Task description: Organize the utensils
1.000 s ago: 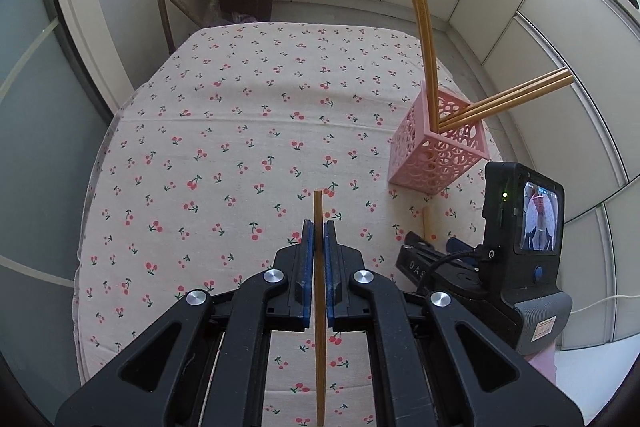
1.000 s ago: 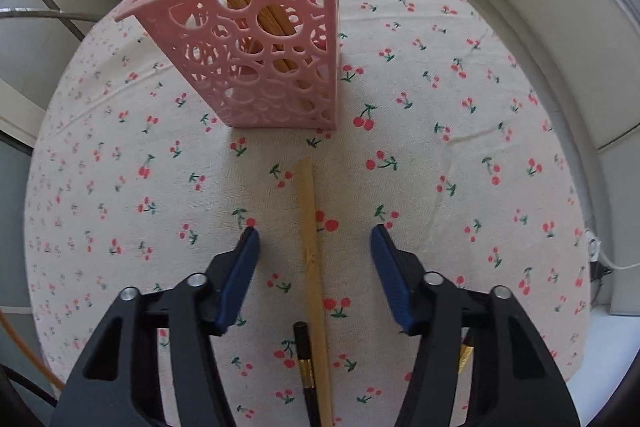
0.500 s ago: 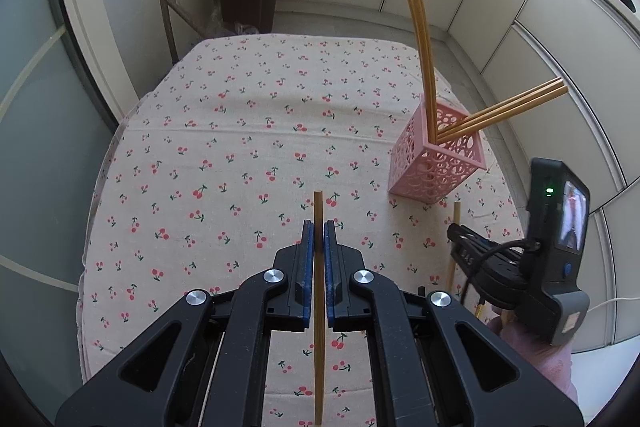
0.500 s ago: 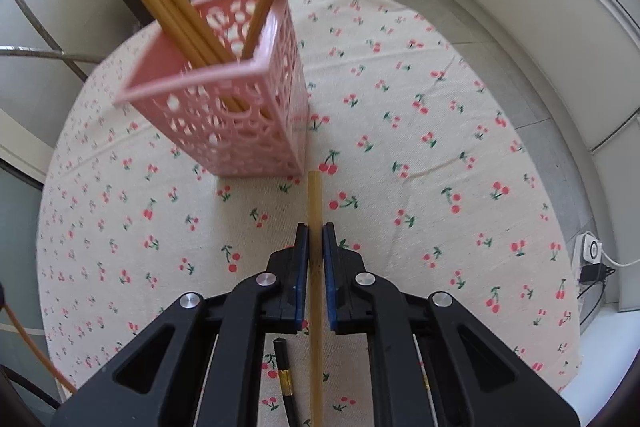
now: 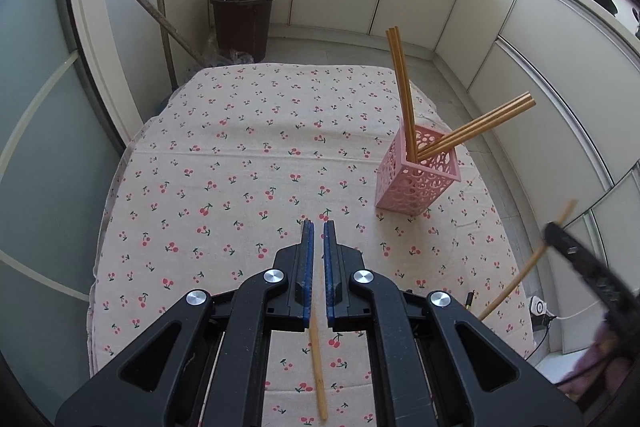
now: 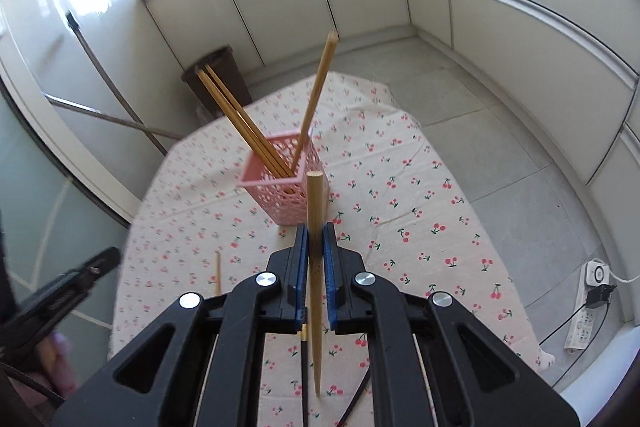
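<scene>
Left wrist view: left gripper (image 5: 319, 239) pads together, pinching a wooden chopstick (image 5: 318, 367) at their rear. Pink perforated holder (image 5: 412, 187) stands ahead-right on the cherry-print tablecloth (image 5: 240, 167).

Right wrist view: right gripper (image 6: 316, 239) clamped on a second chopstick (image 6: 315, 203), with the holder just ahead.

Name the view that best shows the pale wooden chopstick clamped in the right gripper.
Right wrist: the pale wooden chopstick runs full length between the right gripper jaws. Left wrist shows it only small and blurred at the right edge.
</scene>
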`<state>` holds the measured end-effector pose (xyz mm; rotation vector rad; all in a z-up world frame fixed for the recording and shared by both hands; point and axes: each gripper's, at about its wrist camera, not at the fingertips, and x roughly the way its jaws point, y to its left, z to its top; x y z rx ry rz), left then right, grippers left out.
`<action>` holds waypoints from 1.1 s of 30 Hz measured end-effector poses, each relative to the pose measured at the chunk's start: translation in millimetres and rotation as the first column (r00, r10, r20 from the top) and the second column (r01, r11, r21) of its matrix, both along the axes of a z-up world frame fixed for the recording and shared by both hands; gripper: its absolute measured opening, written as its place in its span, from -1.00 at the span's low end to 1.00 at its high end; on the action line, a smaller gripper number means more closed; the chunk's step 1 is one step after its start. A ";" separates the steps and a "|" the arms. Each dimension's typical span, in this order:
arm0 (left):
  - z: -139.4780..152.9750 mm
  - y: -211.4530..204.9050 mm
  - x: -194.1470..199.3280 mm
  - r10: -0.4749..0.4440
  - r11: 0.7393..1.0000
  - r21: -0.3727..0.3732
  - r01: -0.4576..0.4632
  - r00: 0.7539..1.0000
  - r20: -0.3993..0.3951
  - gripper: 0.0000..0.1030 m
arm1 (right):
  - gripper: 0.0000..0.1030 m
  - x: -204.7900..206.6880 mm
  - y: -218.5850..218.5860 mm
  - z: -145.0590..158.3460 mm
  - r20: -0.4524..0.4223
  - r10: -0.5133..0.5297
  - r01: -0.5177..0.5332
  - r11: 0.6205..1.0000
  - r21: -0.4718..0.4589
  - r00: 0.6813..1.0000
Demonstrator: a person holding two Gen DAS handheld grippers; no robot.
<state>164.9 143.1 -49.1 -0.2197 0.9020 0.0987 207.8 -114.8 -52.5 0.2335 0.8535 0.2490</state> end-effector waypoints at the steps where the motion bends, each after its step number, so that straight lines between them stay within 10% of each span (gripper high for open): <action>1: -3.2 0.0 0.7 -0.003 1.000 -0.005 0.003 1.000 -0.011 -0.91 | -0.85 -5.7 -5.0 8.6 0.015 -0.002 0.002 1.000 0.020 1.000; 6: -37.7 0.2 26.2 -0.029 0.997 -0.070 0.019 0.988 -0.149 -0.82 | -0.85 -32.2 -28.1 41.9 0.100 -0.007 -0.004 0.994 0.112 0.995; 8: -55.3 1.9 41.7 0.002 0.995 -0.093 -0.020 0.981 -0.196 0.00 | -0.85 -37.5 -36.8 52.0 0.120 -0.011 -0.007 0.989 0.149 0.993; 9: -63.4 3.0 49.6 0.024 0.996 -0.078 -0.041 0.978 -0.207 0.06 | -0.85 -38.2 -40.3 55.3 0.128 -0.013 -0.008 0.987 0.161 0.992; 20: -143.5 10.1 87.9 0.126 0.992 0.030 -0.124 0.916 -0.381 -0.05 | -0.85 -29.4 -79.8 58.8 0.109 -0.059 0.035 0.977 0.211 0.992; 25: -144.5 -1.2 86.3 0.089 0.996 0.050 -0.076 0.926 -0.367 -0.91 | -0.85 -30.3 -84.2 59.9 0.111 -0.063 0.037 0.975 0.219 0.992; 33: -127.1 6.5 68.6 0.079 0.995 -0.035 -0.093 0.952 -0.294 -0.92 | -0.85 -30.0 -84.1 56.1 0.091 -0.067 0.045 0.974 0.224 0.994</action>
